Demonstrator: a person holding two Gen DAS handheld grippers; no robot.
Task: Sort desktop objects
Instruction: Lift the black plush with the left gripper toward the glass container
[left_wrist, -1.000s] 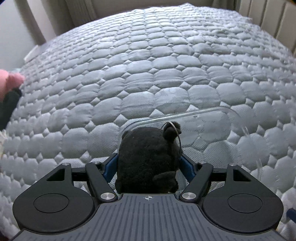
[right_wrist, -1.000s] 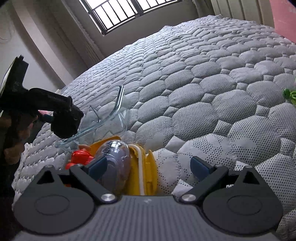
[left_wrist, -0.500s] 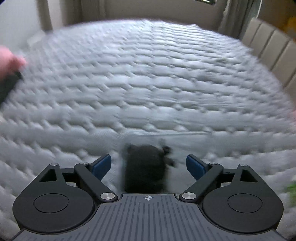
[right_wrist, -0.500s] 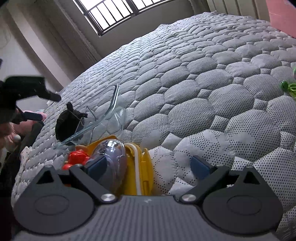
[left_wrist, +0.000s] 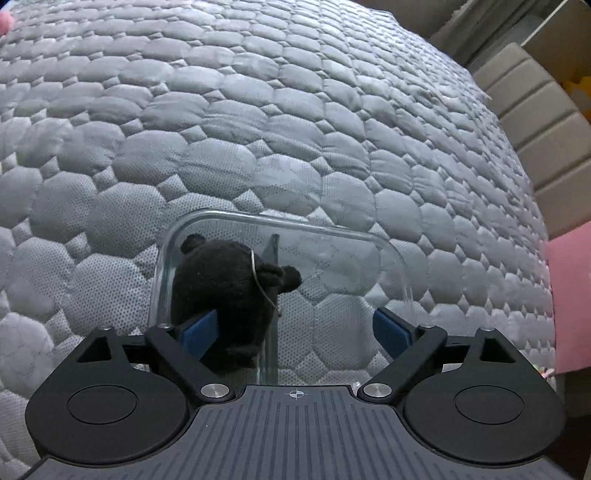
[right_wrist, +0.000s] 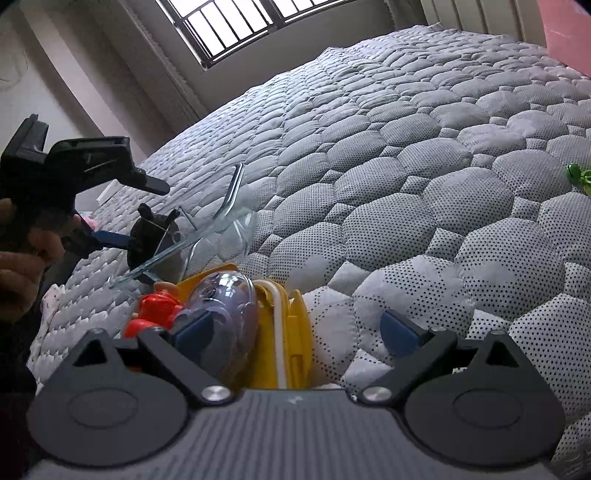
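A black plush toy (left_wrist: 225, 291) lies in the left part of a clear glass tray (left_wrist: 369, 236) on the grey quilted bed, beside the tray's divider. My left gripper (left_wrist: 295, 330) hangs over the tray with its jaws opening. The plush rests against the left pad (left_wrist: 199, 332) and stands far from the right one, so nothing is pinched. The right wrist view shows the same left gripper (right_wrist: 138, 214) beside the plush (right_wrist: 147, 236) and tray (right_wrist: 225, 218). My right gripper (right_wrist: 295, 330) is open above a yellow toy with a clear dome (right_wrist: 229, 314) and a red figure (right_wrist: 155, 314).
A small green object (right_wrist: 578, 175) lies on the quilt at the far right. A pink sheet (left_wrist: 569, 295) and a beige padded headboard (left_wrist: 535, 122) border the bed. A person's hand (right_wrist: 22, 258) holds the left gripper. A barred window (right_wrist: 240, 29) is behind.
My left gripper's jaws have spread and let go of the black plush, which now lies in the glass tray. The left view has swung and rolled. The right gripper has kept still.
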